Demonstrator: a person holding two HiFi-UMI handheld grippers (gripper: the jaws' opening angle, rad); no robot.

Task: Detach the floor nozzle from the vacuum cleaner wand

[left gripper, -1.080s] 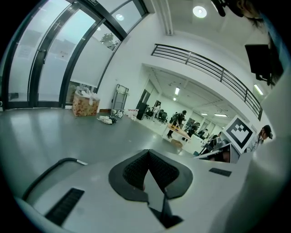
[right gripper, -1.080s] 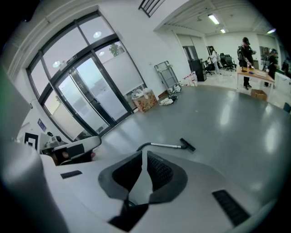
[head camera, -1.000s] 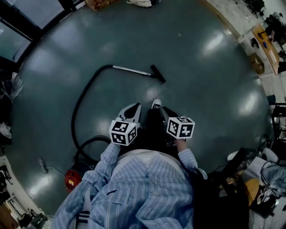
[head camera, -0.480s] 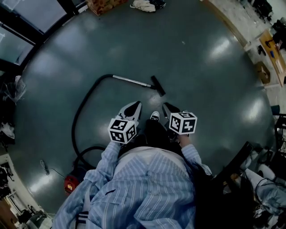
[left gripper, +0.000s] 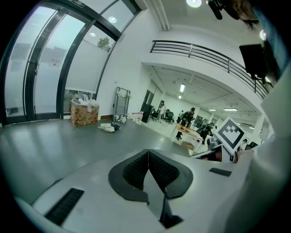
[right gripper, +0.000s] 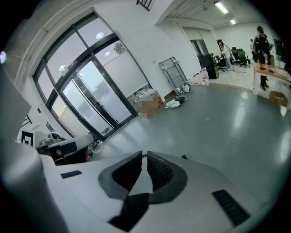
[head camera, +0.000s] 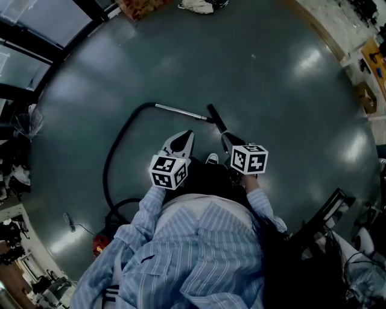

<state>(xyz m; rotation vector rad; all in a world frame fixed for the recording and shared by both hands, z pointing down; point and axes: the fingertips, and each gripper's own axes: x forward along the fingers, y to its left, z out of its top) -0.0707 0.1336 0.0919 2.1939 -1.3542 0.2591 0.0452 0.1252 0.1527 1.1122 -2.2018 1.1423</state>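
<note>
In the head view a silver vacuum wand (head camera: 179, 111) lies on the grey floor, with the black floor nozzle (head camera: 217, 118) fixed at its right end. A black hose (head camera: 118, 145) curves from the wand's left end down to the red vacuum body (head camera: 101, 242). My left gripper (head camera: 188, 133) hovers just below the wand, shut and empty. My right gripper (head camera: 225, 138) hangs just below the nozzle, also shut and empty. In the left gripper view the left gripper (left gripper: 148, 152) has its pads touching. The right gripper (right gripper: 143, 157) shows pads nearly meeting with nothing between. Neither gripper view shows the vacuum.
A cardboard box (head camera: 140, 7) and a cloth heap (head camera: 195, 6) lie at the far edge of the floor. Glass doors (head camera: 36, 36) stand at the upper left. Desks (head camera: 365, 72) and people stand at the right. A white cable (head camera: 75, 227) trails by the vacuum body.
Both grippers have moved forward toward the wand and nozzle, which now lie right before the fingertips. The jaws stayed shut.
</note>
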